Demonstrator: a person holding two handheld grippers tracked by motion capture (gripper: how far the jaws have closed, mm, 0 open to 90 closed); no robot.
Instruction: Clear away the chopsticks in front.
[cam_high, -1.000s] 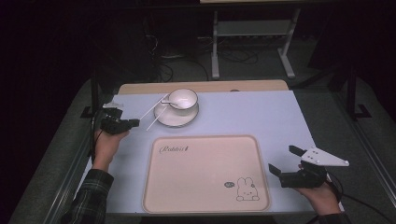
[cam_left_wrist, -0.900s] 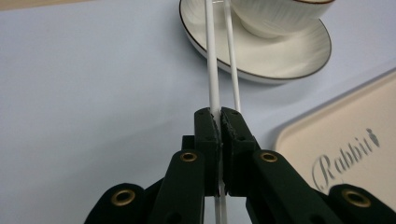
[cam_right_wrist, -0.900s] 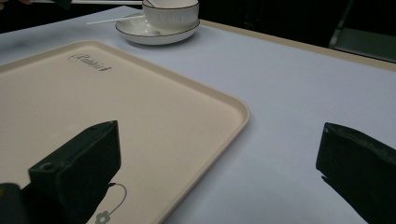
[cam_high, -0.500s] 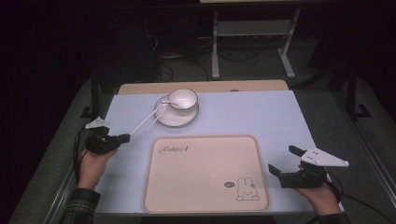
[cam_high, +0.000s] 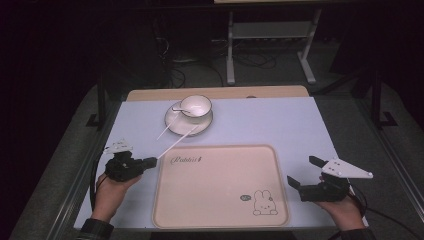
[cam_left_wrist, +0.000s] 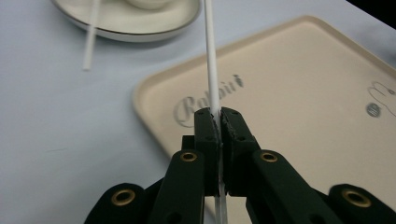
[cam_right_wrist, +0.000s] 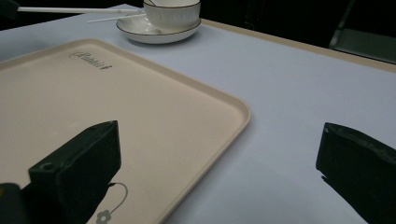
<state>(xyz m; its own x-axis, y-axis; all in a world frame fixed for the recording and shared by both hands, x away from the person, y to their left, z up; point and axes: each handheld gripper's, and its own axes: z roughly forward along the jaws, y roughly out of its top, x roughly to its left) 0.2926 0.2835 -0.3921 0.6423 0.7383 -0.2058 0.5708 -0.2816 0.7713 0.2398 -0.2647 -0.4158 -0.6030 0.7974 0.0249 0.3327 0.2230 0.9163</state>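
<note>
Chopstick (cam_left_wrist: 211, 70) – clamped in level left hand-held gripper (cam_high: 150, 161).

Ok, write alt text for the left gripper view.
The left claw is shut on a thin white stick that points toward a saucer. A second white stick leans on the saucer's rim, and a beige tray lies on the right.

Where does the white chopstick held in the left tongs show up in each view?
High view: held chopstick slants from the left tongs up toward the saucer.
Left gripper view: chopstick rises at centre, clamped between the jaws.
Right gripper view: chopstick lies level along the top left edge.
Shared landmark: the saucer.
</note>
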